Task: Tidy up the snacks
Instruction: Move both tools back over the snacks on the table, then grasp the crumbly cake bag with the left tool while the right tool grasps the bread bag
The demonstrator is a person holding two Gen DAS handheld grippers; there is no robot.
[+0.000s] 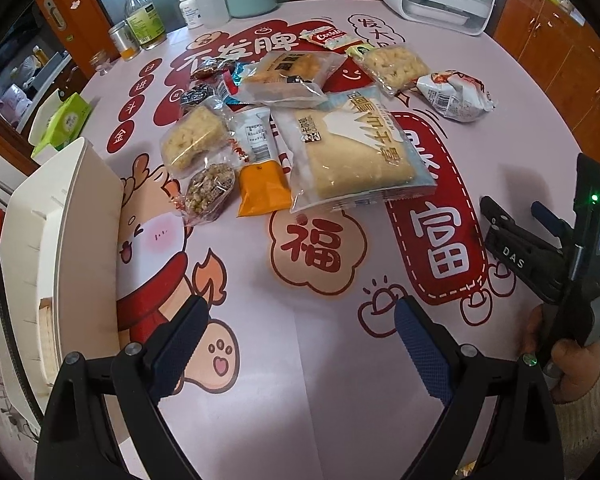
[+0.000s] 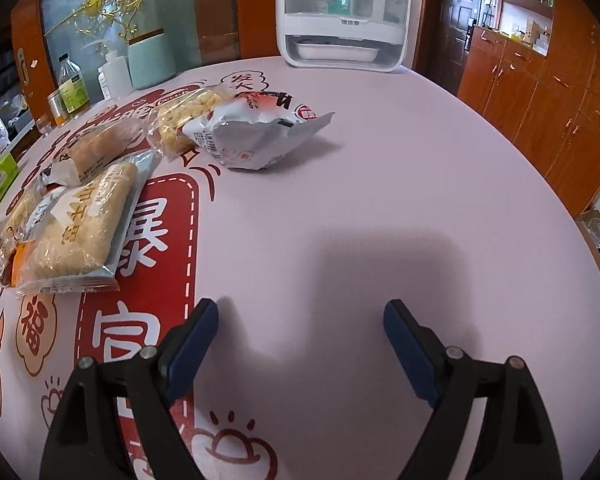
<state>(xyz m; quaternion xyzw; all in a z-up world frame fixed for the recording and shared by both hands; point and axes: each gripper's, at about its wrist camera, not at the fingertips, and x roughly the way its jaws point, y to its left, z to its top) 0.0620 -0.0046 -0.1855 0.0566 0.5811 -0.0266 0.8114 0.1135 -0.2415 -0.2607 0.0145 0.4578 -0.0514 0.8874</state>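
Left tongs (image 1: pixel 300 324): spread wide, holding nothing, positioned above the printed bench (image 1: pixel 500 128) on its near side. Right tongs (image 2: pixel 300 316): spread wide, holding nothing, above a bare pink area of the bench.

Snack pile (image 1: pixel 300 120): located at the middle of the bench, ahead of the left tongs. Contents include:
- a large cake packet (image 1: pixel 356 152) at the near edge of the pile;
- an orange sachet (image 1: pixel 264 188) just beside it, to the left;
- a clear-wrapped puffed bar (image 1: pixel 194 140) farther left;
- a white foil bag (image 2: pixel 256 136) at the right of the pile, slightly apart.

White storage box (image 1: pixel 60 248): stands at the left bench edge.
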